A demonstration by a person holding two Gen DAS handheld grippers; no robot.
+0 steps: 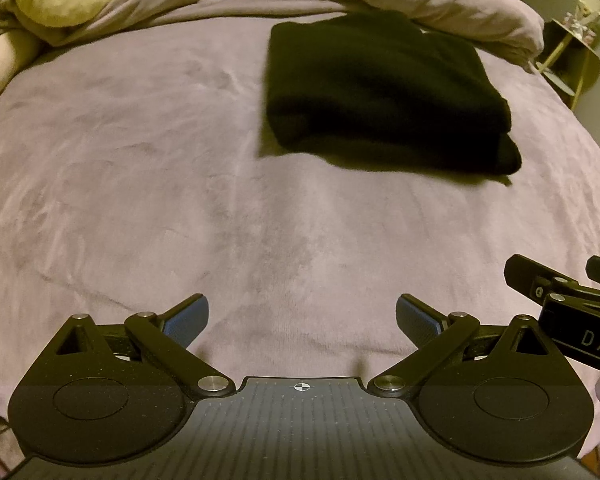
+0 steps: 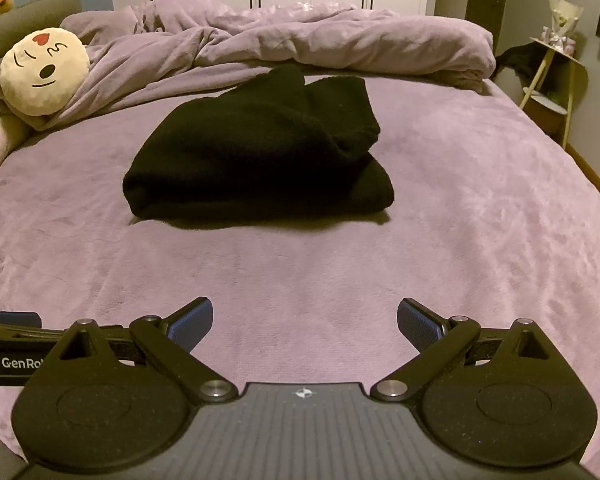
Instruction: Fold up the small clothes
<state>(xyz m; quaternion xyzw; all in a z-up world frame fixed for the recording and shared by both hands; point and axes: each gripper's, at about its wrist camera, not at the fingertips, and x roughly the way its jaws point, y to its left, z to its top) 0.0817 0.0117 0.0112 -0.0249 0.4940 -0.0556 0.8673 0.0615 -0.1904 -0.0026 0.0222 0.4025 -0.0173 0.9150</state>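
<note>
While both grippers hang empty over the bare near part of the bed (image 2: 480, 220), the garment (image 2: 256, 152) lies well ahead of them, a black knit piece already doubled over, toward the rumpled duvet (image 2: 300, 36) at the far side. Left gripper (image 1: 302, 322): jaws spread wide, nothing between the pads. Right gripper (image 2: 305, 326): same, spread and empty; it also shows at the right edge of the left view, just beside the left one. Judgement: the fold looks nearly done but untidy, with the right end bunched and a thick lip stacked there. To finish well, approach low and level, pinch through all layers at a near corner instead of skimming the top one, and move both sides together so the stack does not shear; smooth the hump last. Soft plush underneath may drag the cloth. Hard to read: black fabric in dim light swallows seams, so layer count and garment type stay uncertain. Its far edge is hidden behind its own bulk. A plush toy (image 2: 44, 70) sits partly under the duvet, far left.
</note>
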